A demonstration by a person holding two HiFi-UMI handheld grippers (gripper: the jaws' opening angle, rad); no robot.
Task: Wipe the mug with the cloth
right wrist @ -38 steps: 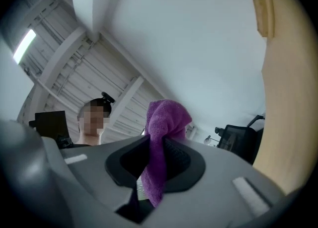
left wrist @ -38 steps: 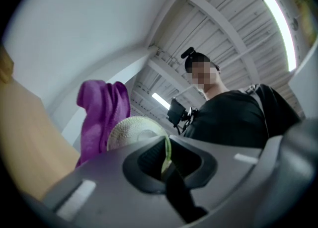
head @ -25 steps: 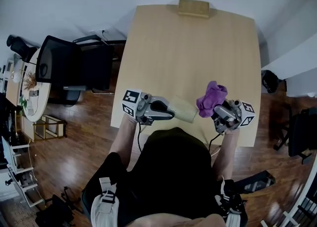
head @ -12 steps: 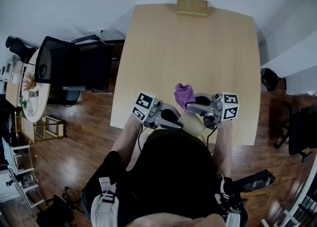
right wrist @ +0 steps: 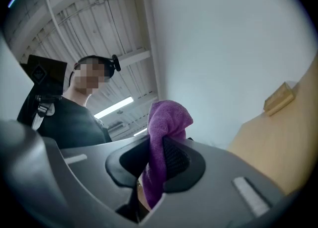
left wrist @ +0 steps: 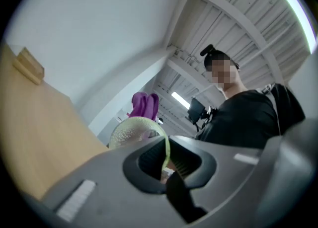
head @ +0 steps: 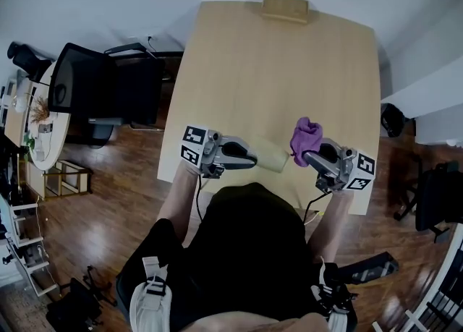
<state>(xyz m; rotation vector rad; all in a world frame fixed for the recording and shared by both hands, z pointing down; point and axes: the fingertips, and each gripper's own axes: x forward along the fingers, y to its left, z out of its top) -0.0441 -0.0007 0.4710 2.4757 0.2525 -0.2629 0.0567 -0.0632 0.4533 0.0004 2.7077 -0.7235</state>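
Head view: wooden table (head: 275,70), chair (head: 87,92) beside — left fingers (left wrist: 150,162), just tightened, seemingly pinch the mug (head: 269,155) rim; right fingers (right wrist: 176,161) clamp cloth (head: 307,134).

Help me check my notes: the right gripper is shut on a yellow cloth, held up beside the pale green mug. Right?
No: the cloth in the right gripper is purple, not yellow, as the right gripper view shows. The gripper is indeed shut on it, beside the pale green mug.

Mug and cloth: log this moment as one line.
left gripper: jaws just closing, shut on mug wall | right gripper: shut on cloth | cloth: beside mug, contact unclear
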